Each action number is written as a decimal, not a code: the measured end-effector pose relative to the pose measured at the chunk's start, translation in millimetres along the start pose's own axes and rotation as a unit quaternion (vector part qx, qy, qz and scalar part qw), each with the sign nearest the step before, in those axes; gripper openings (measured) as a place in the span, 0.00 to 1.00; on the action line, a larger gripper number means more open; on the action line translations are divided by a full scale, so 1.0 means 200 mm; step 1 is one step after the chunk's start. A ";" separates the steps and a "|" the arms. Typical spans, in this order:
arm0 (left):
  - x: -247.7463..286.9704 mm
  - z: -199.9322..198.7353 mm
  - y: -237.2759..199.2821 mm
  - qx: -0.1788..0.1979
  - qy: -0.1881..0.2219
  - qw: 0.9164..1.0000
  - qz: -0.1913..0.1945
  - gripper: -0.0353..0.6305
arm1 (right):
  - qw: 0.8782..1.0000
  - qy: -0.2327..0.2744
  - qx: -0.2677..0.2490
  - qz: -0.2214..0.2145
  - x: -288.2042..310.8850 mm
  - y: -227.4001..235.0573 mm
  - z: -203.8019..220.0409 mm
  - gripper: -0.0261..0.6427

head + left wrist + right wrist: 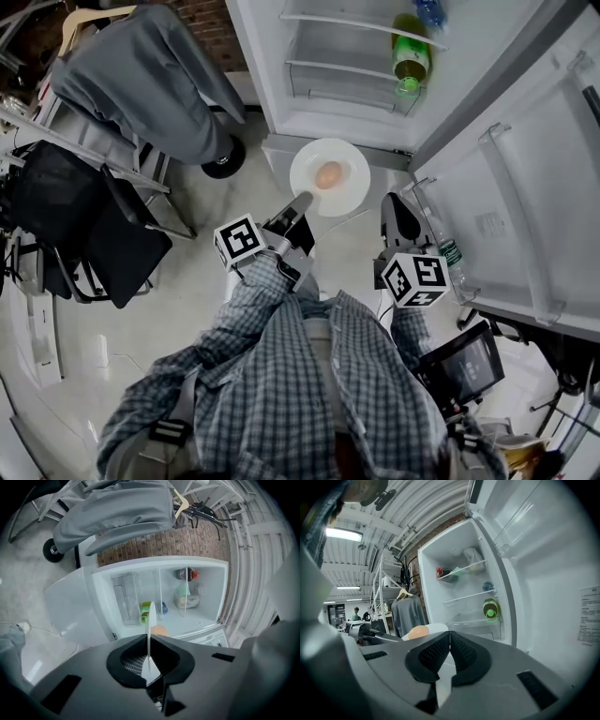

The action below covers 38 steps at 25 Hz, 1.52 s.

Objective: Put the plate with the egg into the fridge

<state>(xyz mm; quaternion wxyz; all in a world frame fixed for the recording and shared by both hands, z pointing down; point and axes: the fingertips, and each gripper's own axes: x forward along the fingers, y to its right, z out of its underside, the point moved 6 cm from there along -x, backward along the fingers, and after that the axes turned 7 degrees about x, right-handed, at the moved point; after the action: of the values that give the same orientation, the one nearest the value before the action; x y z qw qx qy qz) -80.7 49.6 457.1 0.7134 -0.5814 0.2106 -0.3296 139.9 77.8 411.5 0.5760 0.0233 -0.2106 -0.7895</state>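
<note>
Left gripper (pixel 301 201) grips plate (pixel 352 192) rim, egg (pixel 328 174) centred, before open fridge (pixel 281 94); right gripper (pixel 397 208) beside plate.

Your plate (pixel 352 189) looks glossy white, ceramic or plastic (you can't tell which); the egg (pixel 328 174) on it is smooth and matt. Your left gripper (pixel 301 201) is matt black plastic, ribbed inside the jaws. The fridge (pixel 272 56) walls are smooth white plastic; your shirt (pixel 281 375) is checked cloth.

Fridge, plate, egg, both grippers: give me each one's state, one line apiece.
Fridge: door open.
Plate: held by its rim, outside the fridge.
Egg: whole, resting on the plate.
Left gripper: shut on the plate's rim.
Right gripper: jaws together, holding nothing.
Green bottle: capped, inside the fridge.
</note>
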 end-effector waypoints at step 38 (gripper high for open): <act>0.60 -0.65 -0.16 -0.012 -0.049 0.999 0.017 0.08 | 0.999 -0.036 -0.004 0.026 0.82 0.02 -0.15 0.05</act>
<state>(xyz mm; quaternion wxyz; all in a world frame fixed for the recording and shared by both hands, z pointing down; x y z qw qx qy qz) -93.1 -129.5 467.5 0.7211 -0.6021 0.1891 -0.2859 96.9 -83.6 420.0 0.5881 -0.0131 -0.2285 -0.7757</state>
